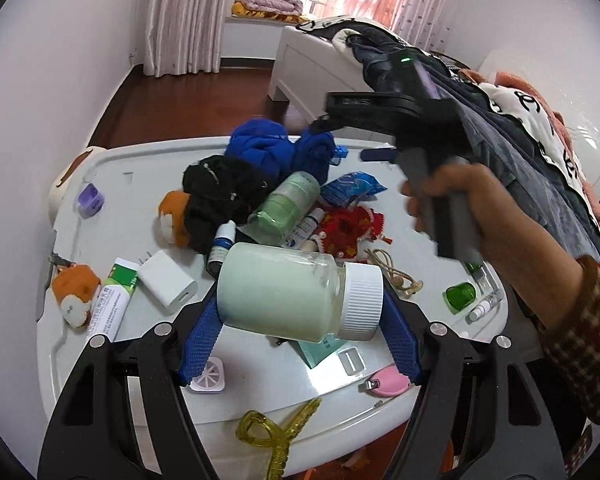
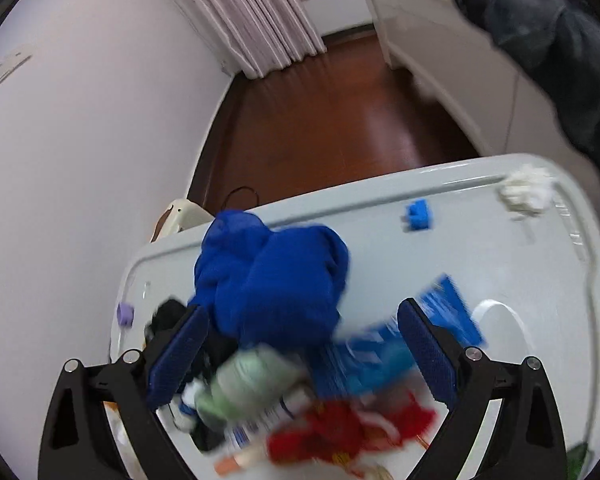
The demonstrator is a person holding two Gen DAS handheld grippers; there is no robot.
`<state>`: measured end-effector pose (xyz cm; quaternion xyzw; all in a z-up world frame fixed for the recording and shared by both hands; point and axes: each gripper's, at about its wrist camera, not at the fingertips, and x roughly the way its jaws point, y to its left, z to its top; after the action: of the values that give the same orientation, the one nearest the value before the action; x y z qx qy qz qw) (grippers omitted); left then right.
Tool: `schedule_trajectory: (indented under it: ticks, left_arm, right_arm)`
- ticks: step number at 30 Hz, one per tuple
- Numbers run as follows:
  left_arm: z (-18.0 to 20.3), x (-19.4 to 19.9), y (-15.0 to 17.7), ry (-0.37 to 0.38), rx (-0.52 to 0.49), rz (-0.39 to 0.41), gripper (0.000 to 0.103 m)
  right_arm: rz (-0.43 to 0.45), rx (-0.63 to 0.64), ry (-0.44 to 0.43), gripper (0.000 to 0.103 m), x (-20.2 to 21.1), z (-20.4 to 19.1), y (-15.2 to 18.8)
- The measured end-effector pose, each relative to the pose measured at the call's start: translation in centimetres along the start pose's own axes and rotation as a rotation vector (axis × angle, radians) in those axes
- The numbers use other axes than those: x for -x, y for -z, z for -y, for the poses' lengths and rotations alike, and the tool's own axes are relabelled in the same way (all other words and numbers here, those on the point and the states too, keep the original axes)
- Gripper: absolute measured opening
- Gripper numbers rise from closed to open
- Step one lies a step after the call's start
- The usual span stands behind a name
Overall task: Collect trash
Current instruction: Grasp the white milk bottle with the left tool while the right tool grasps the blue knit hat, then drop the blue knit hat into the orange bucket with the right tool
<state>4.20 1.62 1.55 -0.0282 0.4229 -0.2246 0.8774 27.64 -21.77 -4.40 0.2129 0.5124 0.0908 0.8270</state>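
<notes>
Now, left wrist view: left gripper [image 1: 300, 320] clenched on white-capped jar [image 1: 296, 292], gripped end to end and clear of the white table [image 1: 100, 200], likely bound for the trash | right wrist view: right gripper [image 2: 300, 352] released, empty, poised above green bottle [image 2: 248, 384] beside blue cloth [image 2: 272, 276], mid-table.

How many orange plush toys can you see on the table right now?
2. One orange plush toy sits against the black cloth; the other lies near the table's left edge. More may be buried.

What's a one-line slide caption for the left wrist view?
Left gripper holds a white-capped jar above the cluttered table.
</notes>
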Motion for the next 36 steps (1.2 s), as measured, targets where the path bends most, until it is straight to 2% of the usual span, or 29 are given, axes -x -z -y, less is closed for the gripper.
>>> schedule_trajectory:
  ticks: [3, 4, 6, 7, 9, 16, 28, 31, 34, 36]
  left_arm:
    - [-0.4, 0.3, -0.1, 0.0, 0.008, 0.01, 0.07]
    - [-0.4, 0.4, -0.2, 0.003, 0.007, 0.012, 0.07]
    - [-0.5, 0.6, -0.2, 0.005, 0.013, 0.015, 0.07]
    - [-0.4, 0.6, -0.2, 0.01, 0.011, 0.013, 0.07]
    - [-0.4, 0.6, -0.2, 0.008, 0.013, 0.013, 0.07]
    - [-0.6, 0.7, -0.4, 0.017, 0.027, 0.019, 0.07]
    - [0.8, 1.9, 0.2, 0.045, -0.024, 0.045, 0.07]
    - [1.6, 3.1, 0.8, 0.053, -0.045, 0.058, 0.07]
    - [2.9, 4.8, 2.5, 0.061, -0.068, 0.062, 0.07]
    - [3.8, 5.6, 4.4, 0.077, -0.072, 0.039, 0.07]
  right_arm:
    - [-0.079, -0.043, -0.031, 0.077, -2.8, 0.4, -0.6]
    - [-0.106, -0.035, -0.026, 0.057, -3.6, 0.3, -0.6]
    - [-0.096, 0.02, 0.009, 0.05, -4.1, -0.3, -0.4]
    - [-0.082, 0.042, 0.019, 0.041, -3.8, -0.6, -0.4]
    - [-0.058, 0.081, 0.028, 0.033, -3.0, -1.2, -0.1]
    - [0.019, 0.157, -0.002, 0.031, 2.0, -2.9, 1.0]
    - [0.2, 0.311, 0.04, 0.03, 15.6, -6.9, 3.7]
    - [0.23, 0.335, 0.029, 0.03, 19.7, -7.6, 5.8]
    - [0.242, 0.39, 0.022, 0.03, 24.2, -7.6, 9.9]
    - [0.229, 0.418, 0.016, 0.03, 25.8, -7.4, 12.8]
